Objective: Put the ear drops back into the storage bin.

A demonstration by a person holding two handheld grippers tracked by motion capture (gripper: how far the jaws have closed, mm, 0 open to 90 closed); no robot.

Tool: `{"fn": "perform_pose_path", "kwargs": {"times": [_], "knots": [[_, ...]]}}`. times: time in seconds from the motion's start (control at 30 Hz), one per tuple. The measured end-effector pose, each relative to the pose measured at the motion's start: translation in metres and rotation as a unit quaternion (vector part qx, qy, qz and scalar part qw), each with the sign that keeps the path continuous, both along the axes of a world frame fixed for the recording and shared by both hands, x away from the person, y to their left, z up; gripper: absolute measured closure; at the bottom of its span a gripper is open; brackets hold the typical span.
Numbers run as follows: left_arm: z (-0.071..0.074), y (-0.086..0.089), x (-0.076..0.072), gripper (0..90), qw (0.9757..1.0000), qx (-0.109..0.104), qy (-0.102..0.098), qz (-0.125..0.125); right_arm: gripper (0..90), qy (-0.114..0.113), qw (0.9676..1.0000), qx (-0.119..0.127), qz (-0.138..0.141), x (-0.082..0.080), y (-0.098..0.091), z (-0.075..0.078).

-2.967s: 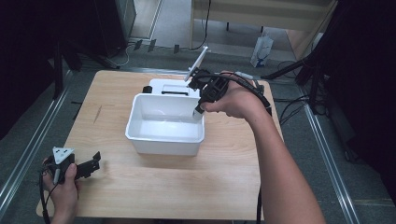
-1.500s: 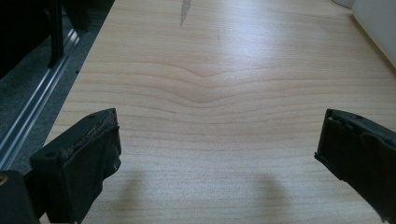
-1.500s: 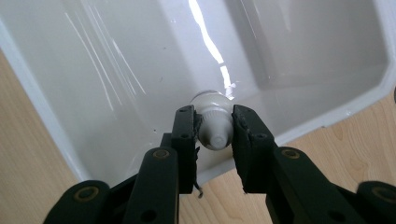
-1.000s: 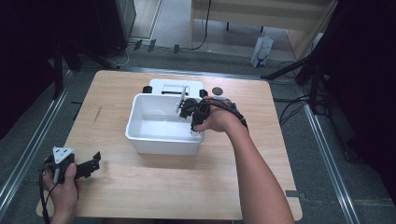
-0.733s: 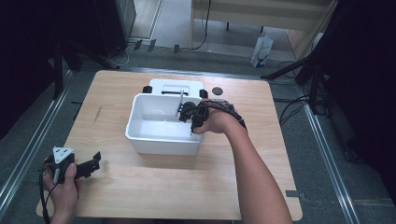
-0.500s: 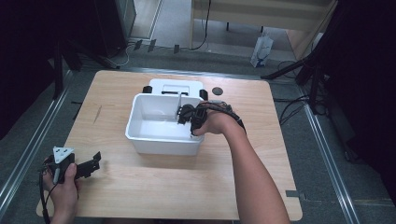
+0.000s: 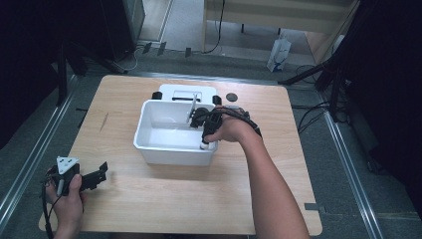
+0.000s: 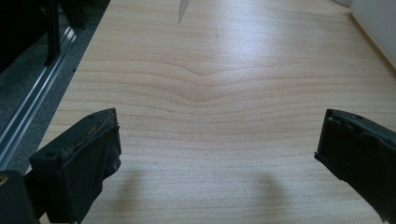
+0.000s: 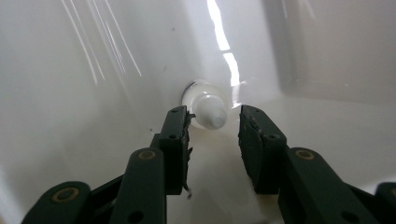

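A white plastic tub stands in the middle of the wooden table. My right gripper reaches down into the tub's front right corner. In the right gripper view its jaws stand a little apart, open, on either side of a small white capped tube. The tube lies against the tub's wall, and neither pad presses on it. In the high view the tube shows as a white spot below the jaws. My left gripper is held low over the table's front left corner, wide open with bare wood between its jaws.
A white flat device with black feet sits right behind the tub, and a small black disc lies to its right. The tub's corner shows at the far right of the left gripper view. The table's left edge meets a metal rail.
My right gripper came down from above the tub's back right rim into its front right corner, with the white tube now between slightly parted jaws. The left gripper stayed still.
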State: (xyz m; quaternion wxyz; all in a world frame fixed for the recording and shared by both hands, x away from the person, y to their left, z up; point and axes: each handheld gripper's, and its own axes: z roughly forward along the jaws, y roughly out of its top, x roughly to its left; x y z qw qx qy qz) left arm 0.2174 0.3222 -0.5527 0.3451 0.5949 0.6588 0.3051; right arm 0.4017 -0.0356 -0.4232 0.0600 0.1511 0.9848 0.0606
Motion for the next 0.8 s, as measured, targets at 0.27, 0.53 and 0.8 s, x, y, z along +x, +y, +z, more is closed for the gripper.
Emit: {"fn": "perform_pose_path", "kwargs": {"times": [0.27, 0.53, 0.8], "knots": [[0.000, 0.000, 0.000, 0.4, 1.0000, 0.002, 0.001, -0.001, 37.3, -0.025, 0.9984, 0.036, -0.037, -0.003, -0.004, 0.034], [0.000, -0.001, 0.000, 0.4, 1.0000, 0.004, 0.000, 0.000, 2.7, -0.044, 0.9950, 0.033, -0.083, -0.014, -0.008, 0.056], [0.000, -0.001, 0.000, 0.4, 1.0000, 0.005, 0.001, -0.002, 0.0, -0.053, 0.9920, 0.037, -0.108, -0.023, -0.031, 0.064]]}}
